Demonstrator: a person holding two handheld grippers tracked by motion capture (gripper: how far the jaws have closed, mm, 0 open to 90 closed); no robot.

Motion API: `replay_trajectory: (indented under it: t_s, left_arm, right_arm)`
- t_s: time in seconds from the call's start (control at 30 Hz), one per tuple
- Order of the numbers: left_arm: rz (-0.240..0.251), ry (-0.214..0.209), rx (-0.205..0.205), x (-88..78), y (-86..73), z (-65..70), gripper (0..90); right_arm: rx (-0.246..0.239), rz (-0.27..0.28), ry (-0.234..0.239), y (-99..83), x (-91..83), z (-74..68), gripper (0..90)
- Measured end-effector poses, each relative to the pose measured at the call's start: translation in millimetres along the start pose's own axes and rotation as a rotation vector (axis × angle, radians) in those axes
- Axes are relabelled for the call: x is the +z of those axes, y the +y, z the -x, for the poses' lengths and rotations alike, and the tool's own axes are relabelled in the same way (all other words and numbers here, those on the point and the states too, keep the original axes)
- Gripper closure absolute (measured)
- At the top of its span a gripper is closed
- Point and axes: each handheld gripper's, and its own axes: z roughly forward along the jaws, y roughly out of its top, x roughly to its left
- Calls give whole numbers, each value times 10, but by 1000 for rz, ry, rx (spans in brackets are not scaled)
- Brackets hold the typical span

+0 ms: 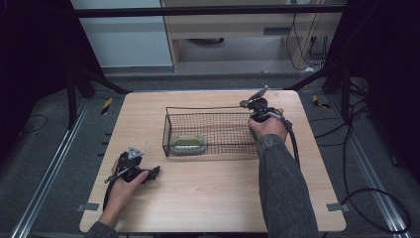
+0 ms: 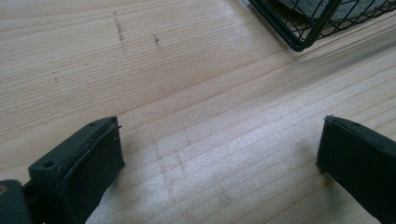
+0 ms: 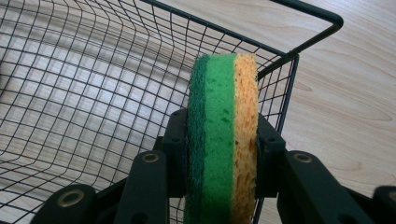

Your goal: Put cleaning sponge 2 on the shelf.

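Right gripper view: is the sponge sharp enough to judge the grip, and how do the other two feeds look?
Right gripper view: sponge crisp, evenly lit, its pores legible, jaws pressed on both faces; basket mesh bows, lens distortion. Left gripper view: jaws sharp, table grain clear, a pale sheen between them, basket corner softer. High view: table well lit, surroundings dark, right gripper small and soft.

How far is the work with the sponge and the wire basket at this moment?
Done: a green item in clear wrapping already lies in the wire basket, at its left end. In hand: the right gripper is shut on a green and yellow sponge, held on edge over the basket's right end. Left: the sponge is not yet released into the basket. The left gripper rests open on the table, holding nothing.
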Motion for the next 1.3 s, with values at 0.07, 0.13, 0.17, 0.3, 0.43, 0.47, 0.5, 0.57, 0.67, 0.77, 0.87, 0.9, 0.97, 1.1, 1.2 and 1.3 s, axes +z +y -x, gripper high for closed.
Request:
replay_trajectory:
  t_s: [0.07, 0.13, 0.17, 0.3, 0.43, 0.47, 0.5, 0.57, 0.67, 0.77, 0.87, 0.9, 0.97, 1.1, 1.2, 1.3]
  left_arm:
    - [0, 0, 0, 0, 0, 0, 0]
    - [1, 0, 0, 1, 0, 0, 0]
    - [0, 0, 0, 0, 0, 0, 0]
    - [0, 0, 0, 0, 0, 0, 0]
    - [1, 0, 0, 0, 0, 0, 0]
    - [0, 0, 0, 0, 0, 0, 0]
    - [1, 0, 0, 1, 0, 0, 0]
    - [0, -1, 1, 1, 1, -1, 0]
    - [1, -1, 2, 2, 1, -3, 0]
    - [1, -2, 2, 3, 2, -3, 0]
    - [0, -2, 2, 2, 2, -3, 0]
    - [0, -2, 2, 2, 2, -3, 0]
    - [0, -2, 2, 3, 2, -3, 0]
    - [-1, -1, 4, 3, 4, -4, 0]
    - [-1, -1, 4, 3, 4, -5, 0]
    - [-1, -1, 4, 5, 6, -5, 0]
  right_arm:
    - [-1, -5, -4, 1, 8, -2, 650]
    - [-3, -15, -7, 2, 29, -9, 649]
    - [-3, -18, -9, 4, 38, -13, 649]
    - [-5, -17, -9, 19, 59, -40, 648]
    - [-8, -26, -7, 34, 82, -90, 643]
    - [-7, -27, -5, 39, 85, -103, 641]
    - [-7, -27, -3, 44, 90, -116, 639]
    - [-8, -26, -1, 52, 98, -134, 628]
    - [-12, -23, 2, 62, 106, -156, 612]
    - [-6, -25, 10, 71, 98, -190, 585]
    - [-3, -21, 20, 79, 68, -233, 542]
    - [-5, -20, 21, 79, 63, -239, 529]
    - [0, -24, 24, 77, 47, -264, 502]
    - [2, -19, 38, 81, 23, -298, 481]
    - [-1, -12, 47, 94, 7, -330, 479]
    - [3, -8, 58, 118, -9, -370, 469]
